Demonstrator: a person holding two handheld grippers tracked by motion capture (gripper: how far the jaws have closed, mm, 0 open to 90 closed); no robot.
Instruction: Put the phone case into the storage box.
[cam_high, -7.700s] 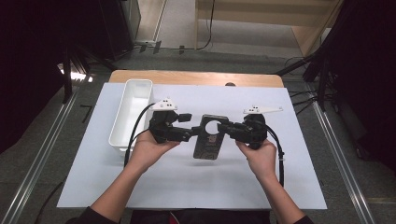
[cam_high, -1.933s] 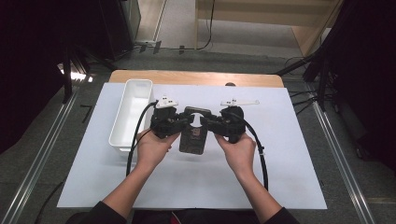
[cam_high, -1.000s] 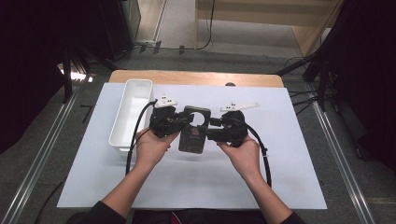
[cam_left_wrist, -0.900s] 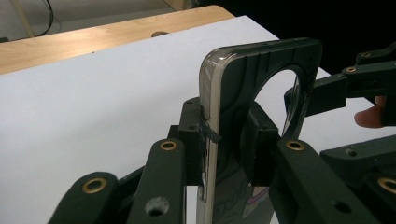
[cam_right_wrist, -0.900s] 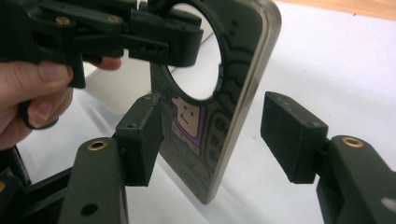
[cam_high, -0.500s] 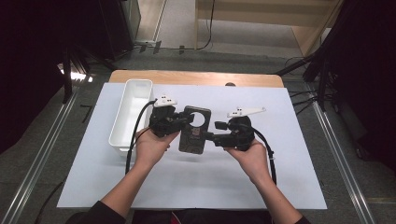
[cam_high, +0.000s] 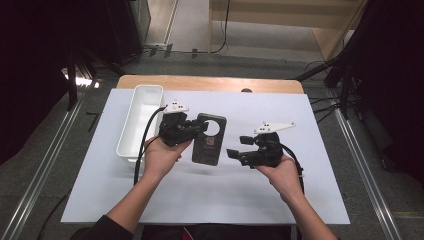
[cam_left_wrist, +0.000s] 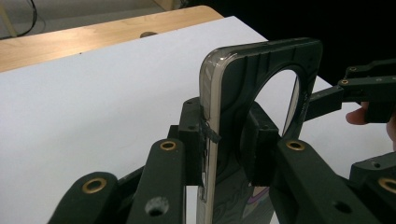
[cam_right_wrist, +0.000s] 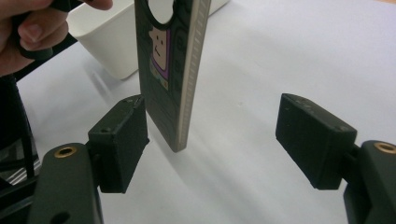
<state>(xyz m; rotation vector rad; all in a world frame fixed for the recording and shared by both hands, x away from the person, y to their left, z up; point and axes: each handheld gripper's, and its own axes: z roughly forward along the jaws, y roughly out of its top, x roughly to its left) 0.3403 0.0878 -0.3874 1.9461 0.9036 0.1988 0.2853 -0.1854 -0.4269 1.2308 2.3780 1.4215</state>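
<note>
The left gripper (cam_high: 192, 131) has its fingers (cam_left_wrist: 256, 144) clamped on the black phone case (cam_high: 208, 138), holding it raised above the white table (cam_high: 280, 195), just right of the white tray (cam_high: 139, 122). The right gripper (cam_high: 235, 155) sits right of the case, apart from it. Its fingers (cam_right_wrist: 314, 140) have just been opening and stand wide, pressing on nothing.

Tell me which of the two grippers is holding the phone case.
The left gripper: its pads clamp the phone case near the round cutout. The right gripper stands apart from it, jaws open, having just widened.
</note>
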